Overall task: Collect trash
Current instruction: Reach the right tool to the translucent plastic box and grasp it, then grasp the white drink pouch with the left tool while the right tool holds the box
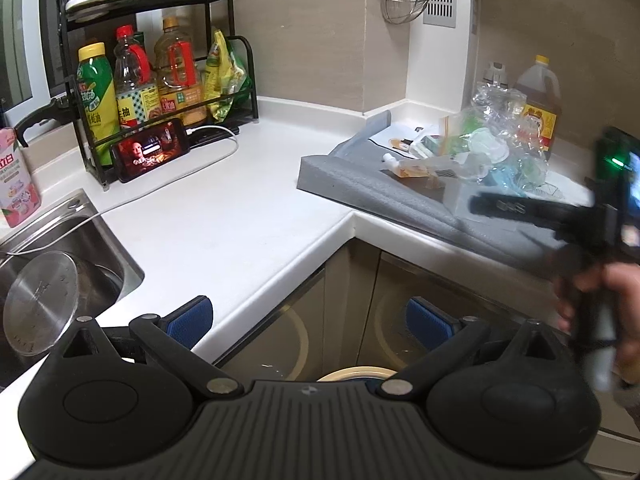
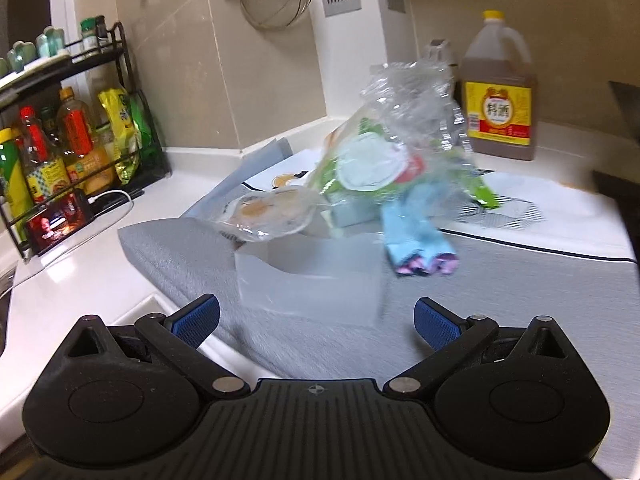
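On the white L-shaped desk (image 1: 224, 216), I see a grey mat (image 2: 500, 280) covering the right-hand run, with a sink (image 1: 76, 240) at the far left. The trash pile (image 2: 384, 168) lies on the mat: crumpled clear plastic, a green-printed bag, a light-blue wrapper and a clear lidded cup, blurred in both views. A translucent white box (image 2: 308, 280) stands on the mat just in front of the pile. A brown bottle (image 2: 498, 92) stands behind it. My right tool (image 2: 316, 320) is spread wide just short of the box, holding and touching nothing. My left tool (image 1: 310, 322) is also spread wide, empty, over the desk edge, well apart from the trash.
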